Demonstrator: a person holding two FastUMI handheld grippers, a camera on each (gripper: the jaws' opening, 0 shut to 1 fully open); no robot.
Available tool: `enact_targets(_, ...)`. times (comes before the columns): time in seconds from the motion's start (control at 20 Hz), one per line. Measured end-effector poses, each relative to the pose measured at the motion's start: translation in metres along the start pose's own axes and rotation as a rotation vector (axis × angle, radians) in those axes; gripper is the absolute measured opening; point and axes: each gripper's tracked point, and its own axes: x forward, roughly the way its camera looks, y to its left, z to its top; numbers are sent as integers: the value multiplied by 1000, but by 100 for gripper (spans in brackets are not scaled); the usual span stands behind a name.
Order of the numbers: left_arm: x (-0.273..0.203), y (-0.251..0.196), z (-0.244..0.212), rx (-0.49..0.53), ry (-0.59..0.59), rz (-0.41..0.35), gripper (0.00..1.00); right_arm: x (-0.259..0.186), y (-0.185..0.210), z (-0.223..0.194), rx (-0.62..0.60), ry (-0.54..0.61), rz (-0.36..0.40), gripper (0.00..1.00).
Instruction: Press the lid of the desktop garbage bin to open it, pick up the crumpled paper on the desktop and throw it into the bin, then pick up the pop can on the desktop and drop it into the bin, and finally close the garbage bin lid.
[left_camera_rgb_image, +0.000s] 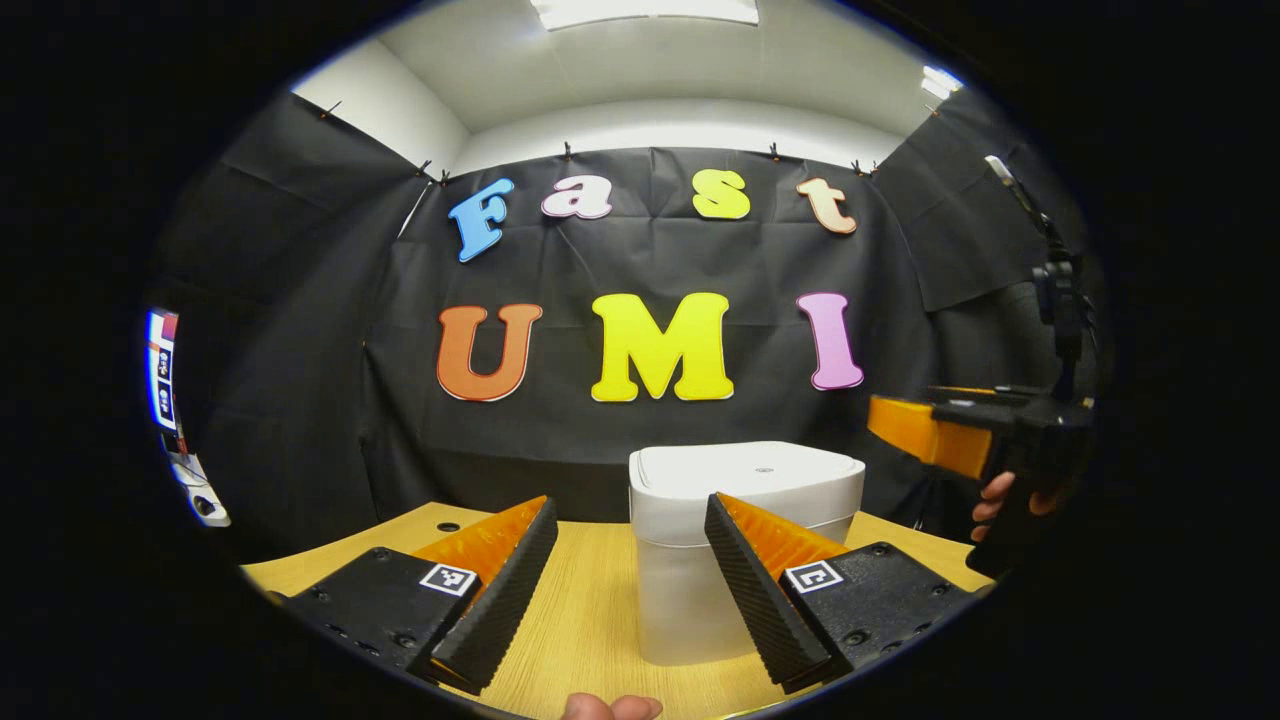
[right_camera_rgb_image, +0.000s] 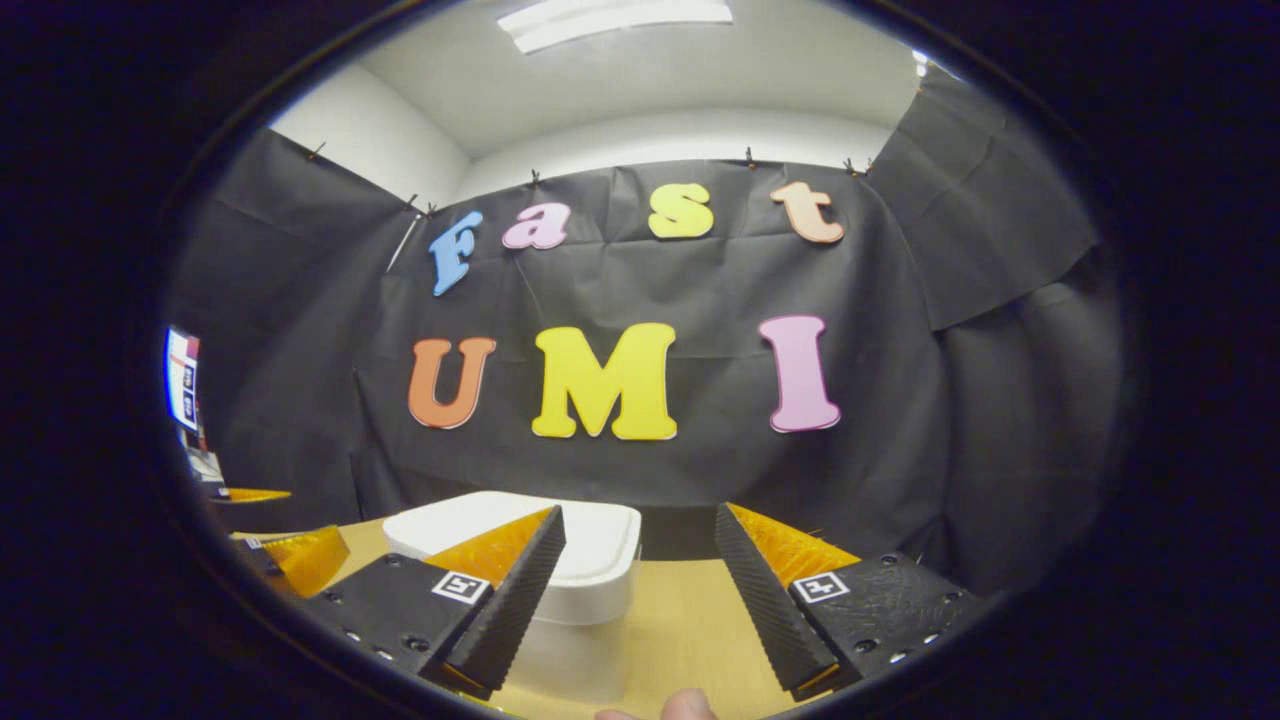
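A white desktop bin (left_camera_rgb_image: 690, 570) with its lid (left_camera_rgb_image: 748, 467) closed stands on the wooden table (left_camera_rgb_image: 590, 610), straight ahead in the left gripper view. My left gripper (left_camera_rgb_image: 630, 520) is open, held just in front of the bin with nothing between its fingers. At the right edge of that view my right gripper (left_camera_rgb_image: 935, 432) hangs in the air beside the bin, held by a hand (left_camera_rgb_image: 995, 500). In the right gripper view the bin (right_camera_rgb_image: 575, 570) sits low and left, and my right gripper (right_camera_rgb_image: 640, 535) is open and empty above the table (right_camera_rgb_image: 690, 620).
Black cloth walls close the booth behind and to both sides. A camera stand (left_camera_rgb_image: 1060, 290) rises at the far right of the left gripper view. A fingertip (left_camera_rgb_image: 610, 708) shows at the bottom edge.
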Motion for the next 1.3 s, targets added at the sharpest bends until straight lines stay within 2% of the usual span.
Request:
enact_targets(0.25, -13, -4, -17, -12, 9, -10, 96, -43, -18, -20, -66, -47, -41, 94)
enact_targets(0.55, -40, 25, -59, -16, 65, 52, 96, -75, 4, -85, -38, 8, -46, 93)
enact_targets(0.7, -46, 31, -54, 38, 50, 63, 96, -84, 17, -89, -59, -6, -51, 94)
enact_targets(0.85, -49, 25, -55, -1, 47, 53, 96, -90, 26, -84, -21, -19, -48, 94)
enact_targets(0.9, -48, 18, -53, -13, 39, 30, 96, -93, 26, -82, -20, -28, -51, 95)
enact_targets(1.3, -47, 8, -62, 21, 49, 1, 97, -100, 32, -100, -67, 0, -63, 95)
